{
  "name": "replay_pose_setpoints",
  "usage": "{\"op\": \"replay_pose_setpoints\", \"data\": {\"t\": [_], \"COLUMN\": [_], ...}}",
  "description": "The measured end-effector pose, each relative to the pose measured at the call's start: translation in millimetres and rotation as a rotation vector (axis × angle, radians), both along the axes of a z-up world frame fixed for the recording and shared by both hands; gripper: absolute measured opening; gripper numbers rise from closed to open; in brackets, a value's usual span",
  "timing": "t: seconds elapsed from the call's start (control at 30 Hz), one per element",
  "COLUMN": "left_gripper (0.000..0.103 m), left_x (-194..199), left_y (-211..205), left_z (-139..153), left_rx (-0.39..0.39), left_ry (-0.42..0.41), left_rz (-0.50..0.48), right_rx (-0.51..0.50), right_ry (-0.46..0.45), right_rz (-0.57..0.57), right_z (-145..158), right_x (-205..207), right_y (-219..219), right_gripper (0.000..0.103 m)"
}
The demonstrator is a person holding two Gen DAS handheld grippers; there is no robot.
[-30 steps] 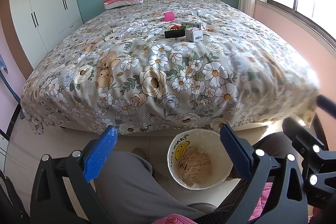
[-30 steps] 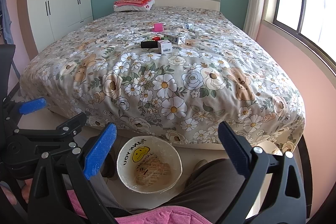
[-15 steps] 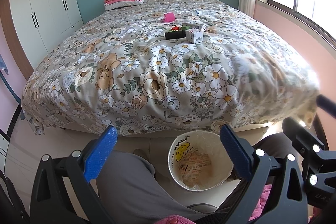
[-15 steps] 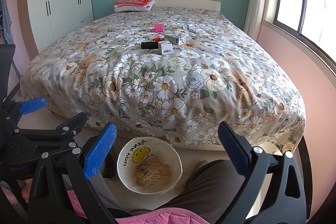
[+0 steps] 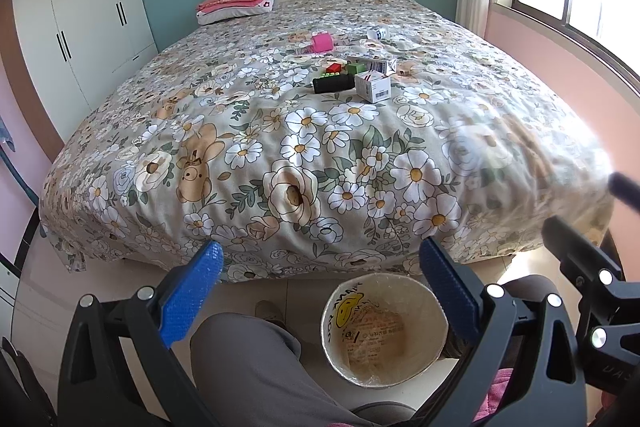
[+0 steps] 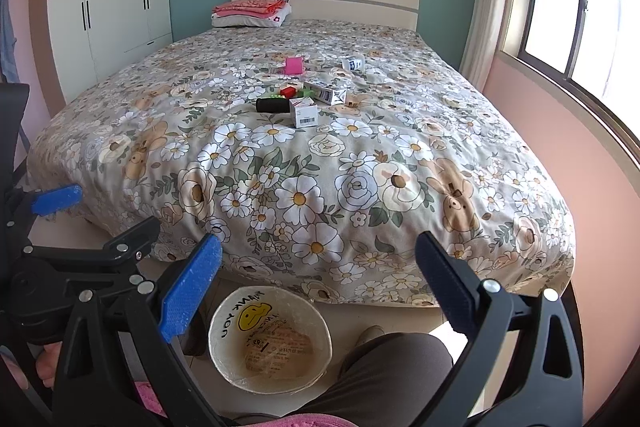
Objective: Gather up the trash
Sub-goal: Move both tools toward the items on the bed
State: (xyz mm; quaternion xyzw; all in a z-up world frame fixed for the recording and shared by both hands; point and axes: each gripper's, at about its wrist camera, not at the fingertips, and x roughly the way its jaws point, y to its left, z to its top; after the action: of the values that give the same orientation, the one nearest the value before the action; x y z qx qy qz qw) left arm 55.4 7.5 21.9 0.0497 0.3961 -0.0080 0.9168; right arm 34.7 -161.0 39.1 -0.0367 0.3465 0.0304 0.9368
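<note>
Left wrist view: the left gripper (image 5: pixel 320 277) is spread wide with nothing between its blue pads, hanging low in front of the bed (image 5: pixel 280 155). The trash bin (image 5: pixel 383 327), lined with a bag that has a yellow smiley on it, sits on the floor right below, between the person's knees, and it only has some printed paper at the bottom. The trash is way up in the middle of the bed: a white box with a barcode (image 5: pixel 373 87), a black tube (image 5: pixel 334 83) just beside it, a longer carton (image 5: pixel 374 65) behind, and a pink thing (image 5: pixel 322 42) further back.

Right wrist view: the right gripper (image 6: pixel 318 269) is also wide apart and empty. Same bin (image 6: pixel 270 339) below it, a bit left of center. Same pile on the bed, with the white box (image 6: pixel 305 111) nearest. The left gripper's frame pokes in from the left edge.
</note>
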Motion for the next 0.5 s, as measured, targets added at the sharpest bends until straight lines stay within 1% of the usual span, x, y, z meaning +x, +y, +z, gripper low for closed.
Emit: {"op": "replay_pose_setpoints", "data": {"t": [0.13, 0.33, 0.5], "left_gripper": [0.100, 0.100, 0.100], "left_x": [22, 64, 102], "left_y": [-5, -11, -10], "left_z": [2, 3, 2], "left_rx": [0.000, -0.012, -0.010], "left_ry": [0.002, 0.010, 0.002], "left_rz": [-0.006, -0.028, -0.029], "right_rx": [-0.004, 0.001, 0.004], "right_ry": [0.002, 0.013, -0.001], "right_rz": [-0.003, 0.006, 0.003], "right_z": [3, 4, 8], "right_x": [20, 61, 101], "right_y": [-3, -8, -16], "right_gripper": [0.095, 0.095, 0.095]}}
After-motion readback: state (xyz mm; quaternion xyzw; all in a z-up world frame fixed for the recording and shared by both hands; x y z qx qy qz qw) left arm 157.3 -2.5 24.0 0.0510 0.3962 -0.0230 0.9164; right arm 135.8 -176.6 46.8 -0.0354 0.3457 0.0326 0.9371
